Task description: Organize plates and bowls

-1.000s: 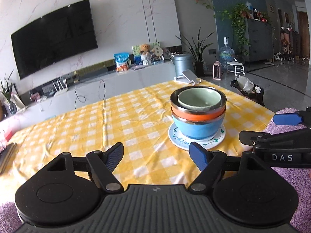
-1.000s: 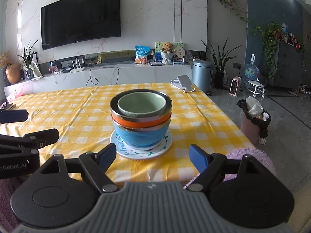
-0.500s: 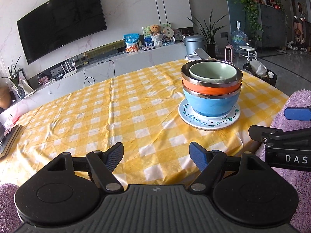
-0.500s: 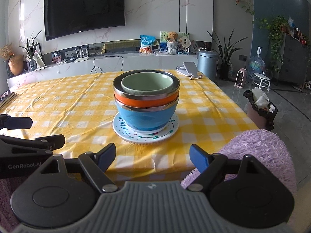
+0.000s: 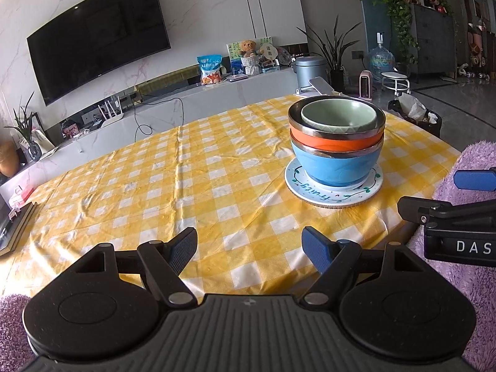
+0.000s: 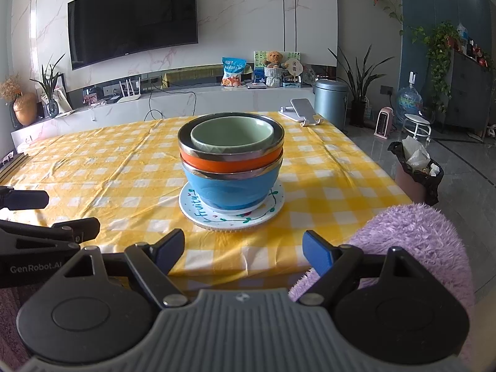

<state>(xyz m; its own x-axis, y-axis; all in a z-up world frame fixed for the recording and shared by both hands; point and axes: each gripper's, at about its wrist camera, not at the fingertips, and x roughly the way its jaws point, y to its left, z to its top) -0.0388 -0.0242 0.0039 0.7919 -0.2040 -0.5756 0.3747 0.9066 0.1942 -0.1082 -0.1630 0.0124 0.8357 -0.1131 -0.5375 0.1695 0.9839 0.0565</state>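
Observation:
A green bowl [image 6: 232, 133] sits nested in an orange bowl [image 6: 229, 161], which sits in a blue bowl [image 6: 231, 189]. The stack stands on a white plate [image 6: 231, 215] with green lettering, on the yellow checked tablecloth [image 6: 102, 167]. The stack also shows in the left wrist view [image 5: 336, 155], to the right. My right gripper [image 6: 241, 249] is open and empty, at the table's near edge just in front of the plate. My left gripper [image 5: 249, 245] is open and empty, over the near edge, left of the stack.
A purple fluffy seat [image 6: 415, 238] lies by the table's near right corner. A phone stand [image 6: 302, 110] sits at the far edge. A lined bin [image 6: 417, 170] stands on the floor to the right. Books [image 5: 15, 226] lie at the table's left edge.
Both grippers have drawn back toward the near edge of the table and stayed open. The stack of bowls on the plate has not moved.

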